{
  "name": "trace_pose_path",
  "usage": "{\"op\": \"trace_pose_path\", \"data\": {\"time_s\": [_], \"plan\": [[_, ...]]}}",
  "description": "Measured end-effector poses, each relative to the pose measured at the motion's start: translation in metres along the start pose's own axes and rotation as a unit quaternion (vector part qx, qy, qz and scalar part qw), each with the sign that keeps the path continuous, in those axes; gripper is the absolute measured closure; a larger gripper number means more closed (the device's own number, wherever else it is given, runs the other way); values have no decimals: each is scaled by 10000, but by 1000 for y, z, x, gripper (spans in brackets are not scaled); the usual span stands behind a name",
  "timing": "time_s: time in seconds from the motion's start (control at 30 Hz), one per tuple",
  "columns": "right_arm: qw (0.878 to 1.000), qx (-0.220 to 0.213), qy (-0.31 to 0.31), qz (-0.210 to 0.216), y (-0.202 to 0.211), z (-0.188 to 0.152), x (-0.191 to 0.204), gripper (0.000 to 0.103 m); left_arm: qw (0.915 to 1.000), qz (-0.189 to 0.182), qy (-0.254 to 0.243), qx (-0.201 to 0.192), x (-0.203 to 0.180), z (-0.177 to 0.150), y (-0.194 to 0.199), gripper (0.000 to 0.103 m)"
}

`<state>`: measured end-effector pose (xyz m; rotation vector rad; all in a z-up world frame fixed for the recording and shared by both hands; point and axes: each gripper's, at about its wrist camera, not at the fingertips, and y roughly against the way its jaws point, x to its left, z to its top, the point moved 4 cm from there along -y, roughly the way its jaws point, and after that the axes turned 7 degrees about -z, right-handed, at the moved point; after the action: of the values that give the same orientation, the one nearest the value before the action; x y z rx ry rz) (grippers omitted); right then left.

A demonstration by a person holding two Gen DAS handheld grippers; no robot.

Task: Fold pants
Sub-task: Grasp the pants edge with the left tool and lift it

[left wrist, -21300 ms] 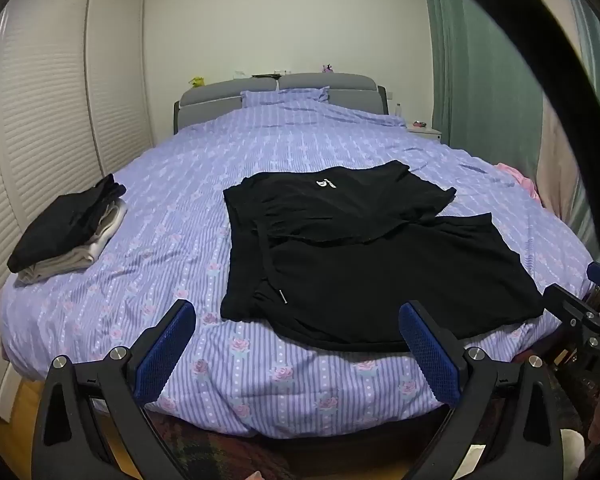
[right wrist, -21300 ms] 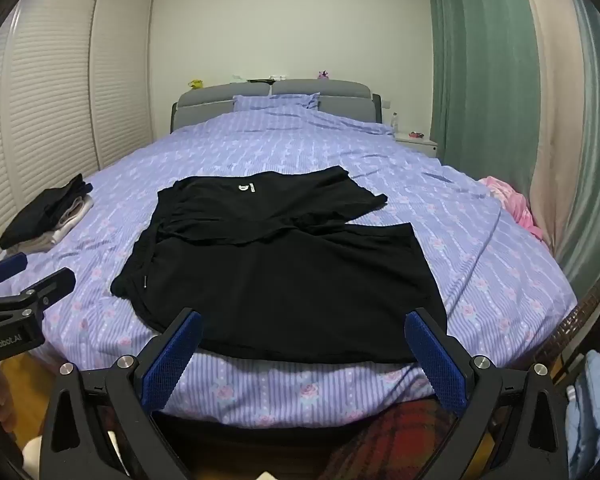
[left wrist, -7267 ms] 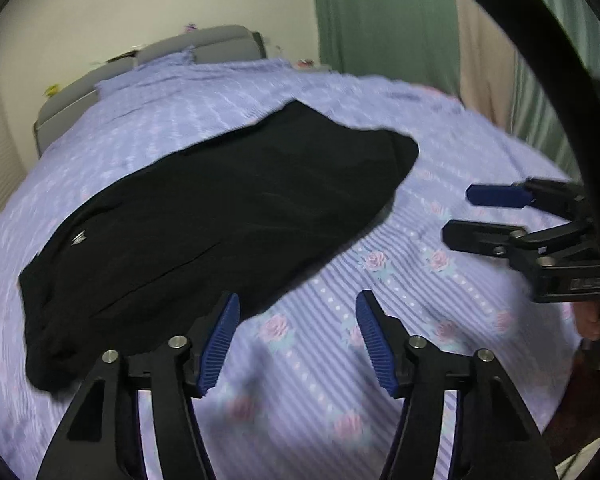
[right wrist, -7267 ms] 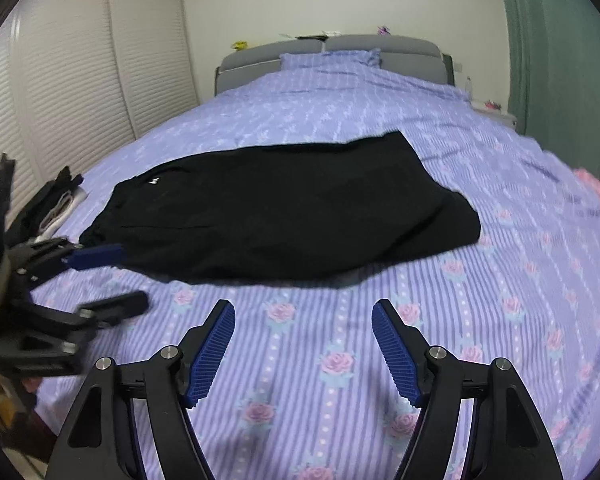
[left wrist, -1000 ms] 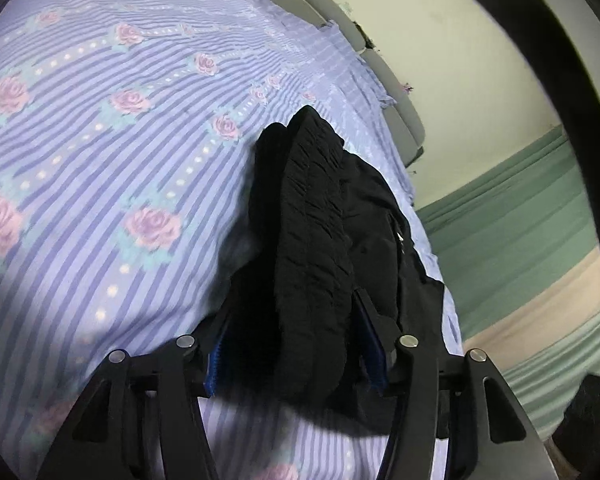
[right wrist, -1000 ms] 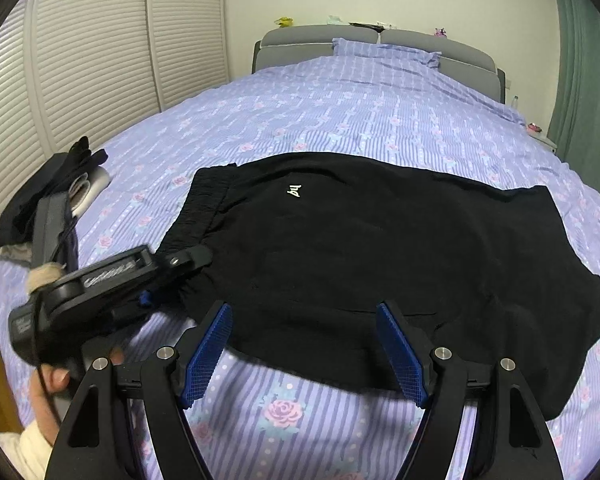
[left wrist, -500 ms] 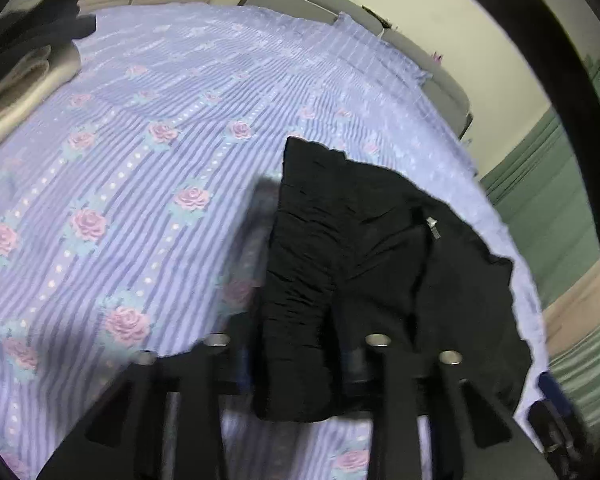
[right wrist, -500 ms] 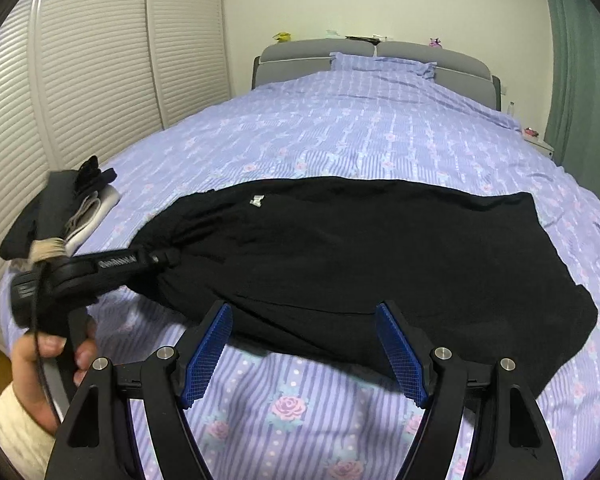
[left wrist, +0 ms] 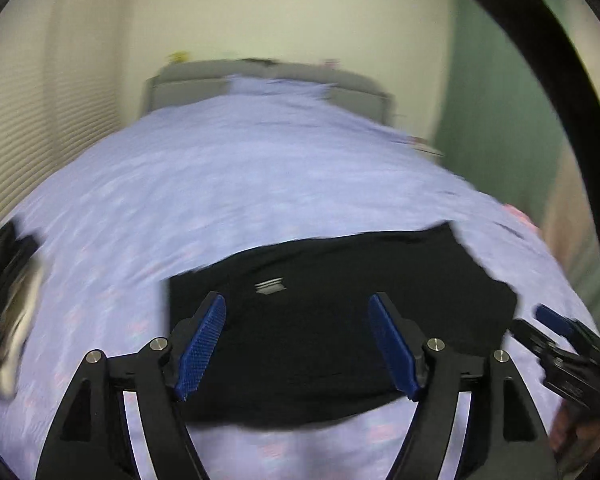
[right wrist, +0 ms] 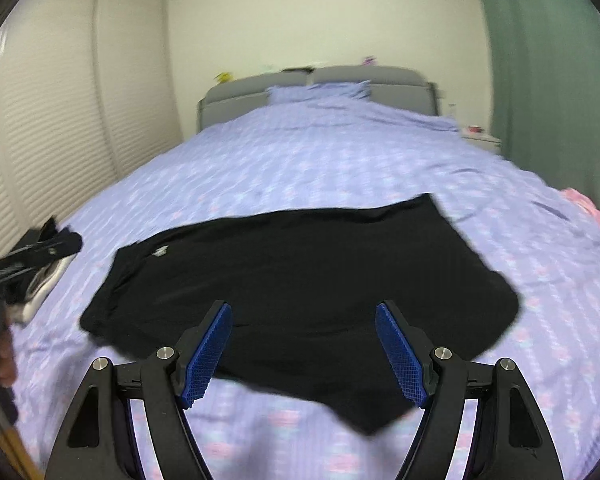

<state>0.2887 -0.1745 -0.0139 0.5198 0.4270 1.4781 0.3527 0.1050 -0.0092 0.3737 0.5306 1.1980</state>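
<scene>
Black pants (right wrist: 300, 280) lie flat on the bed (right wrist: 300, 160), near its foot edge, already folded once lengthwise so that one leg covers the other; a small white logo (right wrist: 161, 251) shows near the waistband side. I judge that the first fold is done and the crosswise folds are left, so the task is perhaps half finished.

Both tools are above the pants and hold nothing. The left gripper (left wrist: 296, 346) has its jaws opening, with no cloth between them. The right gripper (right wrist: 305, 354) has wide jaws, also free.

To the left of the pants, at the bed's edge, a small pile of folded clothes (right wrist: 46, 280) rests. To the right of the pants, something pink (right wrist: 584, 202) lies near the green curtain (right wrist: 540, 60). Nothing lies on the pants or blocks the next fold.
</scene>
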Motion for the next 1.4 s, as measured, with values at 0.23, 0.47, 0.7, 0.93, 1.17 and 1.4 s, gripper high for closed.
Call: {"op": "trace_pose_path", "data": {"time_s": [0.23, 0.47, 0.7, 0.93, 1.17, 1.4], "plan": [[9948, -208, -866, -501, 1, 1, -96, 28, 9913, -864, -932, 351, -76, 38, -78, 29], [9811, 35, -1806, -690, -36, -18, -180, 28, 9810, -1182, -1309, 811, -139, 55, -154, 30], [9651, 217, -2475, -829, -73, -37, -210, 29, 9554, -2023, -1719, 1296, -193, 40, -203, 39], [9550, 994, -2421, -1396, -60, -43, -237, 37, 9240, -1913, -3015, 1371, -283, -14, -188, 39], [9539, 1623, -2098, -1405, -38, -43, -255, 46, 8950, -1635, -3878, 1480, -352, -64, -186, 54], [9469, 1853, -2202, -1435, -32, -51, -278, 46, 8701, -1125, -4604, 1354, -379, -86, -209, 58]]}}
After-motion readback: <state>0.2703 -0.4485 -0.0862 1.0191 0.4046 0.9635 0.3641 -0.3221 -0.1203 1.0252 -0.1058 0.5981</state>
